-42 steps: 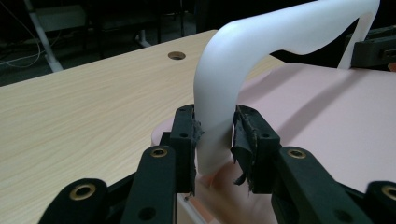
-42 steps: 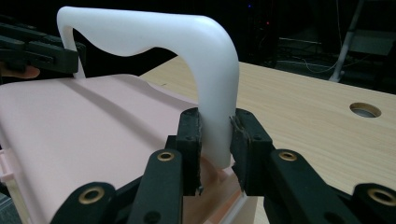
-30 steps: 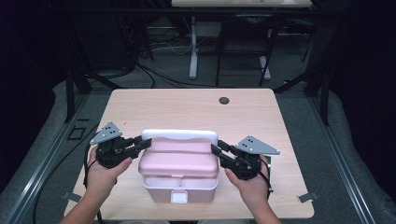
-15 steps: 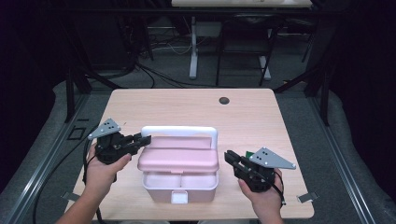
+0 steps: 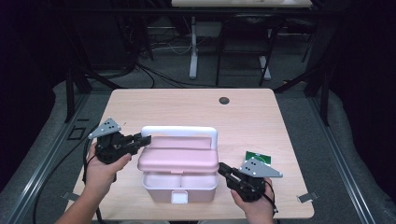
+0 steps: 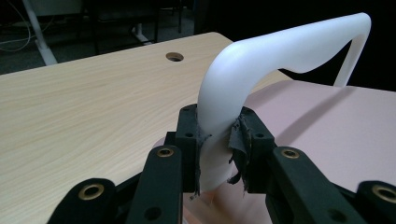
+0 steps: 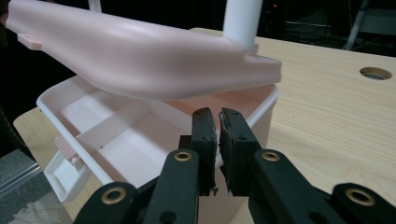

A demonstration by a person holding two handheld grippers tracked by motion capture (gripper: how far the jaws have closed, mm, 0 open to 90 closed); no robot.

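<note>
Dark room, pale wooden table [image 5: 261,116]: the left gripper [image 6: 219,135] clamps the white handle [image 6: 280,51], lifting the lid [image 7: 140,51] off the pink box [image 5: 180,184] near the front edge, while the right gripper [image 7: 218,135], jaws just closing empty, seemingly must next steady the base.

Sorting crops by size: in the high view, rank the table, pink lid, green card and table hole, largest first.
1. Table
2. Pink lid
3. Green card
4. Table hole
The card is partly hidden behind the right gripper's plate.
</note>
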